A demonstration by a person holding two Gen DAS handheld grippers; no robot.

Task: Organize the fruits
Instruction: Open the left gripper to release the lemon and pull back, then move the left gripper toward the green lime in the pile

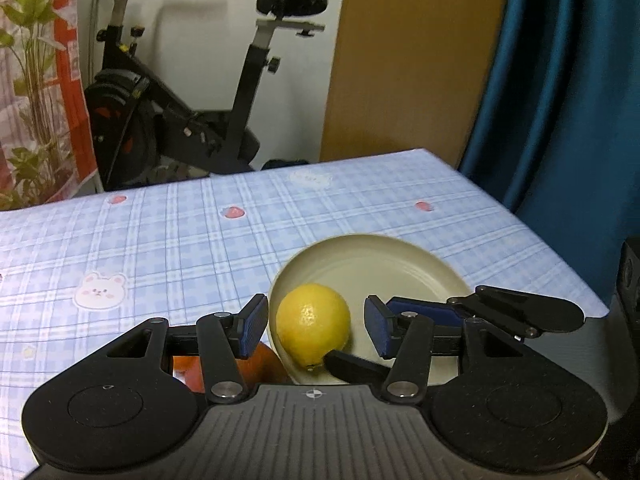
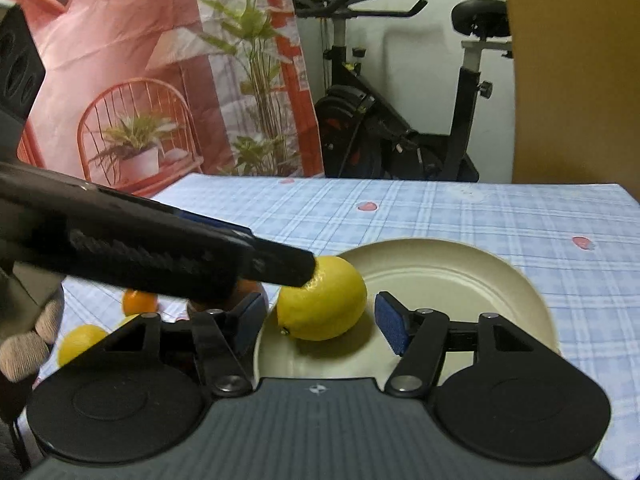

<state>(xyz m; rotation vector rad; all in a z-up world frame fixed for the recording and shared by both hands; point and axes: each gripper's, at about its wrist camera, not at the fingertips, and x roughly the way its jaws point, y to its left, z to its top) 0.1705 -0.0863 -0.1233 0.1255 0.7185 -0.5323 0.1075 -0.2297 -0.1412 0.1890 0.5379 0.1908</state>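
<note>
The lemon [image 1: 313, 326] is lying on the cream plate [image 1: 400, 264], at the plate's near-left edge, and both pairs of jaws are flanking it. From the left wrist view the left gripper [image 1: 316, 326] is standing part open with the lemon between its blue pads; a thin gap is showing on the left side and a wider one on the right, so the pads are not pressing. The right gripper [image 2: 322, 322] is likewise standing part open astride the lemon, clear of it on both sides. The lemon's long axis is running roughly across the right jaws, its stem nub pointing left and toward the camera. One finger of the left gripper is reaching in from the left of the plate and looks to be touching the lemon's upper left. Off the plate's left, on the checked surface [image 2: 480, 216], an orange [image 2: 139, 302] and another yellow fruit [image 2: 80, 342] are waiting. Either hand is close enough; closing both would clash.
</note>
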